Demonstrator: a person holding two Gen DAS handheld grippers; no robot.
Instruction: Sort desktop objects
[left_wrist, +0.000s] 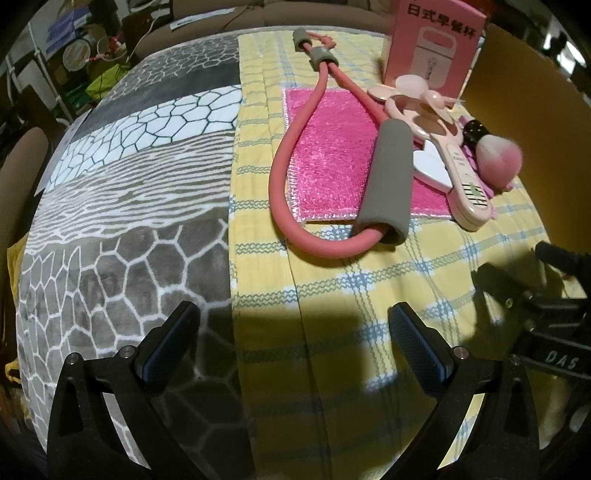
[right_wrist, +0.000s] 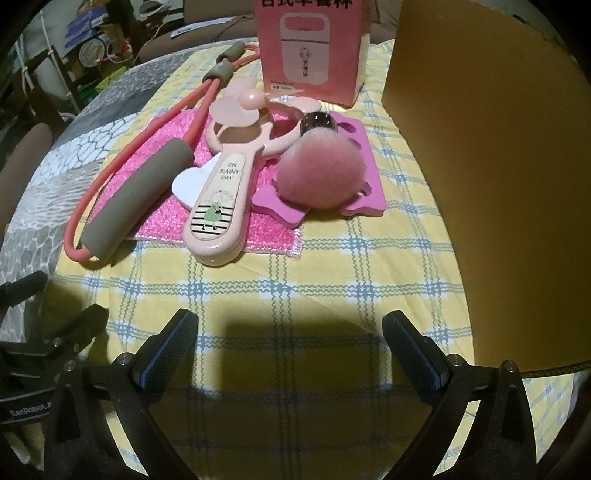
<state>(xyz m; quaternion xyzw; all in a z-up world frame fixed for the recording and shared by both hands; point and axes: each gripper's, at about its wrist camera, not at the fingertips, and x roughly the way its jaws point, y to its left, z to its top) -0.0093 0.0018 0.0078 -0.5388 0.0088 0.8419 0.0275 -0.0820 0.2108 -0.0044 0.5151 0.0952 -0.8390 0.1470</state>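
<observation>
Both my hand-held grippers hang empty, jaws apart: the left hand-held gripper (left_wrist: 291, 332) and the right hand-held gripper (right_wrist: 290, 332) sit at the bottom of their frames over the yellow plaid cloth (right_wrist: 332, 258). The pile lies mid-frame: a handheld fan (right_wrist: 221, 199) on a pink bubble mailer (left_wrist: 328, 147), a fluffy makeup brush (right_wrist: 314, 173), a resistance band (left_wrist: 386, 177). The fan looks light, rigid and slick; I'd take its handle. Only the right view shows the pink foam toe separator (right_wrist: 365, 166) under the brush; the left shows the band's whole loop.
</observation>
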